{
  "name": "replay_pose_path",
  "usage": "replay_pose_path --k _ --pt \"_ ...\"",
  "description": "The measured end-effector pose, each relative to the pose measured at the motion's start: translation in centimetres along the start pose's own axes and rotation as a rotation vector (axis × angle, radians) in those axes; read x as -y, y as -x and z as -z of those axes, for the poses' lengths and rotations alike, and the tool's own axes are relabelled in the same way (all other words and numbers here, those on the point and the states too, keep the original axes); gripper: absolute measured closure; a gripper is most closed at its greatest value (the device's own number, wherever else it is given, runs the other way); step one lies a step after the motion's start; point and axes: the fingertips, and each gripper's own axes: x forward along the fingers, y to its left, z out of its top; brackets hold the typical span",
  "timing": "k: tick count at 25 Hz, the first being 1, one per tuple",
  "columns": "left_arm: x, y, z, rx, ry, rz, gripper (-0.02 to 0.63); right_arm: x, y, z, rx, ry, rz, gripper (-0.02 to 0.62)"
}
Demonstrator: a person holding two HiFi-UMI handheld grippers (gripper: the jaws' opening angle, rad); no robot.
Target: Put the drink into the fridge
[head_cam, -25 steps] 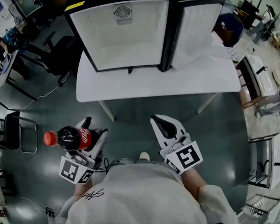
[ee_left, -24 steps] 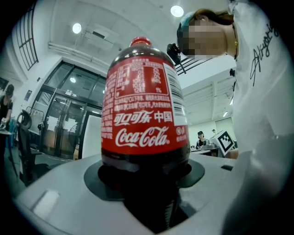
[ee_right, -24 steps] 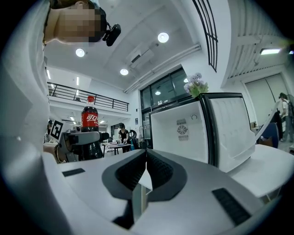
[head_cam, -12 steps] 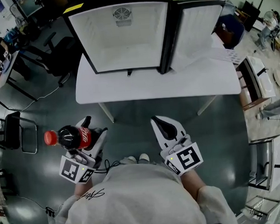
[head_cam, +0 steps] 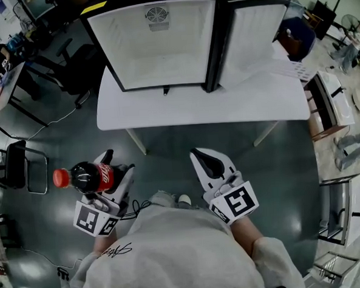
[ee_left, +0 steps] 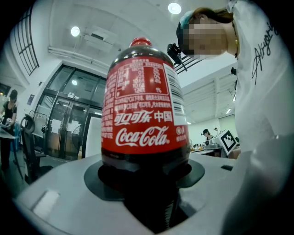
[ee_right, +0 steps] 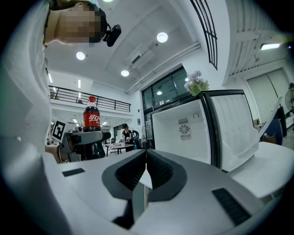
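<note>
A dark cola bottle (head_cam: 88, 176) with a red cap and red label lies sideways in my left gripper (head_cam: 113, 172), cap pointing left. In the left gripper view the cola bottle (ee_left: 144, 114) fills the middle, its lower body clamped between the jaws. My right gripper (head_cam: 206, 162) is held beside it over the floor, jaws shut with nothing between them; in the right gripper view the right gripper (ee_right: 146, 170) shows its pads meeting. The small white fridge (head_cam: 156, 47) stands on a white table (head_cam: 202, 108) ahead, its door (head_cam: 252, 38) swung open to the right, its inside bare.
Black office chairs (head_cam: 72, 68) stand left of the table, and a desk (head_cam: 0, 90) with a seated person is at the far left. Shelving and carts (head_cam: 339, 161) line the right side. The fridge (ee_right: 193, 124) is also in the right gripper view.
Both grippers have shifted slightly up and left in the head view, the bottle moving with the left one. The fridge and table look the same.
</note>
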Motion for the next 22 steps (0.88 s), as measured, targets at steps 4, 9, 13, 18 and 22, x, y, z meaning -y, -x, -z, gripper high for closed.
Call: replay_pose_path --k 4,9,13,18,22 --pt "0.0 0.8 0.0 -0.009 -0.006 -0.014 0.337 -0.6 -0.2 0.2 -0.001 -0.008 -0.015 0.581" --pt "-0.2 1.0 0.0 -0.009 -0.003 -0.019 0.337 -0.8 -0.5 0.3 -0.003 -0.012 -0.021 0.581" --pt "-0.4 0.5 0.4 -0.01 0.003 -0.01 0.337 -0.5 -0.6 0.5 -0.004 -0.011 -0.015 0.581" --pt "-1.0 -0.8 0.3 0.006 0.001 0.013 0.337 0.5 -1.3 0.4 -0.008 -0.008 0.007 0.581" --pt "-1.9 -1.9 0.6 0.0 -0.008 0.025 0.337 1.2 -2.4 0.3 -0.005 -0.001 0.014 0.581"
